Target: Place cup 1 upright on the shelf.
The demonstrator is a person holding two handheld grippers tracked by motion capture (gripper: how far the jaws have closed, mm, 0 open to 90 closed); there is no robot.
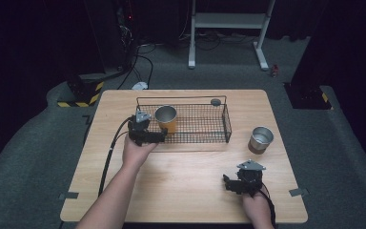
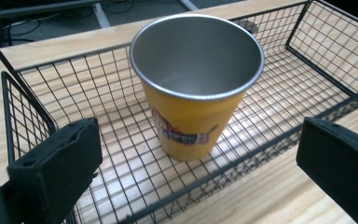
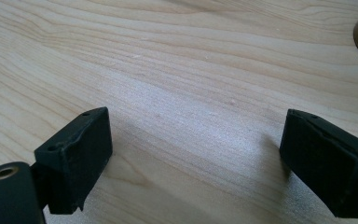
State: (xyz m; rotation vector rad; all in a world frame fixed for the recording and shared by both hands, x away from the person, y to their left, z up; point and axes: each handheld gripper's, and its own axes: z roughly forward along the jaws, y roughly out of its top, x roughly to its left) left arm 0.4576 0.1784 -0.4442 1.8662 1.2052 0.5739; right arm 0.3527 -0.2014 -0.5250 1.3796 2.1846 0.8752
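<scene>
One yellow cup (image 2: 193, 107) upright in wire basket (image 2: 307, 84), left claw (image 2: 200, 168) spread

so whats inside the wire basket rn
A yellow cup stands upright in the wire basket, near its left end, and looks empty. A small dark round thing sits at the far rim; the floor under the cup is covered.

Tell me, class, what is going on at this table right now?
A person works at a wooden table with a hand-held gripper in each hand. The left hand-held gripper is open at the near edge of a black wire basket, pointing at a yellow metal cup that stands upright inside it; the jaws are apart and not touching the cup. The right hand-held gripper is open too, low over bare wood, holding nothing. A second, silver cup stands on the table right of the basket.
</scene>
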